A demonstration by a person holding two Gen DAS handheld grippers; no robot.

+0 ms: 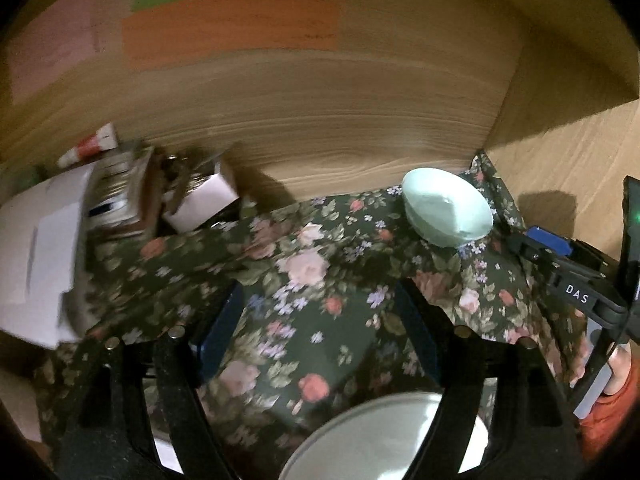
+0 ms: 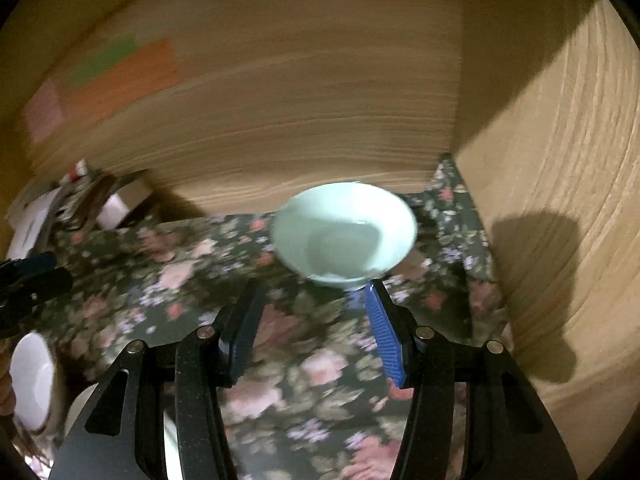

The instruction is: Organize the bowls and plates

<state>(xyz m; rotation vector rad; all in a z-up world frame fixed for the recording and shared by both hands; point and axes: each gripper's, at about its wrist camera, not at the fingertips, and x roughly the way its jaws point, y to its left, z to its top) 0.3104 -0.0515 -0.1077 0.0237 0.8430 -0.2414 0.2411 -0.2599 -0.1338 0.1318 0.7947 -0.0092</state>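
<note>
A pale green bowl (image 2: pixel 344 232) stands upright on the floral cloth (image 2: pixel 280 380) near the back right corner. My right gripper (image 2: pixel 314 285) is open just in front of it. Its right blue pad (image 2: pixel 384 332) has its tip at the bowl's near rim, and nothing lies between the jaws. In the left wrist view the same bowl (image 1: pixel 448 212) is ahead to the right. My left gripper (image 1: pixel 320 286) is open wide over bare cloth (image 1: pixel 304 264), with a white plate (image 1: pixel 380 432) below its fingers. The right gripper (image 1: pixel 532 246) enters from the right edge.
A wooden back wall (image 1: pixel 320 128) and side wall (image 2: pixel 560 200) close the corner. White boxes (image 1: pixel 36 256), a red-and-white tube (image 1: pixel 90 146) and other clutter fill the back left. A white bowl (image 2: pixel 32 376) and a plate (image 2: pixel 80 408) sit at the left.
</note>
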